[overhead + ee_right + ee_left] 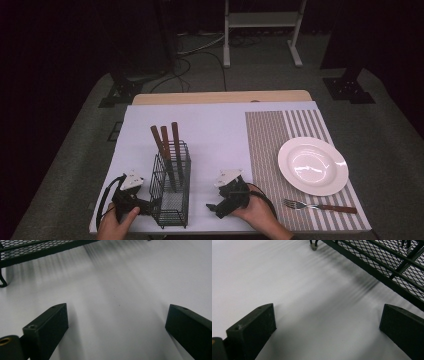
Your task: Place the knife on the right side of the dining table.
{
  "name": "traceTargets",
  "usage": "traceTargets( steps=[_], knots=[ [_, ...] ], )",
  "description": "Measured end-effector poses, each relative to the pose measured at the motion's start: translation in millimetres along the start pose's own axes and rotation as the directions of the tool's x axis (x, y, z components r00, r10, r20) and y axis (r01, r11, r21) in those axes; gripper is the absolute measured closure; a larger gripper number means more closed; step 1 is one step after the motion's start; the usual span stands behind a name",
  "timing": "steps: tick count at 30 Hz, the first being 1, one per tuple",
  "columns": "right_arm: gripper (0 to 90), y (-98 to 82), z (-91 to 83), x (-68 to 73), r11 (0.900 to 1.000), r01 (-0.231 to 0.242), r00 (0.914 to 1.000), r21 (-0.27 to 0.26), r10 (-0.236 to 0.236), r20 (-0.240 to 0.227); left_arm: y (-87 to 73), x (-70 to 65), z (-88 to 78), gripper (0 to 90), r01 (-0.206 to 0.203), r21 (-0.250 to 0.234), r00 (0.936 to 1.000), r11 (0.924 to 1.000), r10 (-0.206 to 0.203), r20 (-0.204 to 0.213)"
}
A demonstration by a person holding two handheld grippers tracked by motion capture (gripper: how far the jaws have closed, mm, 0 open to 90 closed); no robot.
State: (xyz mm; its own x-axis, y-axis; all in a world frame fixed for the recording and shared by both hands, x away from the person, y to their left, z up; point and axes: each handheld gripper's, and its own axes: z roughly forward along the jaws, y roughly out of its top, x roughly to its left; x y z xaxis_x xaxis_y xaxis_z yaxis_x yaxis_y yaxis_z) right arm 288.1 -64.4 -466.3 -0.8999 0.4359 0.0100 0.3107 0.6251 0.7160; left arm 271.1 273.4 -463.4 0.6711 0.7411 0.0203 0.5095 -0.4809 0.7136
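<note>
Left gripper (pixel 327 332) rests low at the tabletop's near-left corner, jaws spread wide over bare white sheet (pixel 215 130), nothing between them; black wire basket (pixel 171 190) stands just beside it, holding three brown-handled utensils (pixel 167 145) upright; right gripper (pixel 117 332) sits near the front edge, jaws likewise spread and empty; white plate (pixel 313 165) lies on the striped mat (pixel 265 145) toward the right edge; fork (pixel 320 205) near the front-right corner.

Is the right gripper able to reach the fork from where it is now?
Probably yes. The right gripper is open, and the fork lies flat on the striped mat to its right, below the plate, with nothing between them.
</note>
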Motion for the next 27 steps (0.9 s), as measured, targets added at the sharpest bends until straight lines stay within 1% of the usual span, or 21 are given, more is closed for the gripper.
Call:
traceTargets(
  steps=[4, 14, 16, 23, 27],
  knots=[
    [3.8, 0.0, -0.1, -0.6, 1.000, -0.002, 1.0000, -0.003, 0.002, -0.001, 0.1, 0.1, 0.1, 0.0, 0.000, 0.000, 1.0000, 1.0000, 0.000, 0.000],
    [4.7, 5.1, -0.3, -1.1, 1.000, -0.011, 0.9999, 0.026, 0.011, 0.008, -0.2, -0.1, 0.0, 0.0, -0.002, -0.002, 1.0000, 1.0000, 0.002, -0.001],
    [4.7, 7.2, -0.6, -3.4, 0.999, -0.025, 0.9996, 0.023, 0.025, 0.015, 0.0, -0.1, 0.0, 0.0, -0.001, 0.000, 1.0000, 1.0000, 0.001, -0.001],
    [4.7, 14.5, -4.6, -7.3, 0.999, -0.033, 0.9994, 0.008, 0.033, 0.009, -0.1, 0.0, -0.1, 0.0, -0.002, 0.001, 1.0000, 1.0000, 0.002, -0.001],
    [4.9, 20.1, -11.1, -11.5, 0.999, -0.030, 0.9994, -0.012, 0.030, 0.014, -0.1, 0.0, -0.1, 0.0, -0.003, 0.001, 1.0000, 1.0000, 0.003, -0.001]
  ],
)
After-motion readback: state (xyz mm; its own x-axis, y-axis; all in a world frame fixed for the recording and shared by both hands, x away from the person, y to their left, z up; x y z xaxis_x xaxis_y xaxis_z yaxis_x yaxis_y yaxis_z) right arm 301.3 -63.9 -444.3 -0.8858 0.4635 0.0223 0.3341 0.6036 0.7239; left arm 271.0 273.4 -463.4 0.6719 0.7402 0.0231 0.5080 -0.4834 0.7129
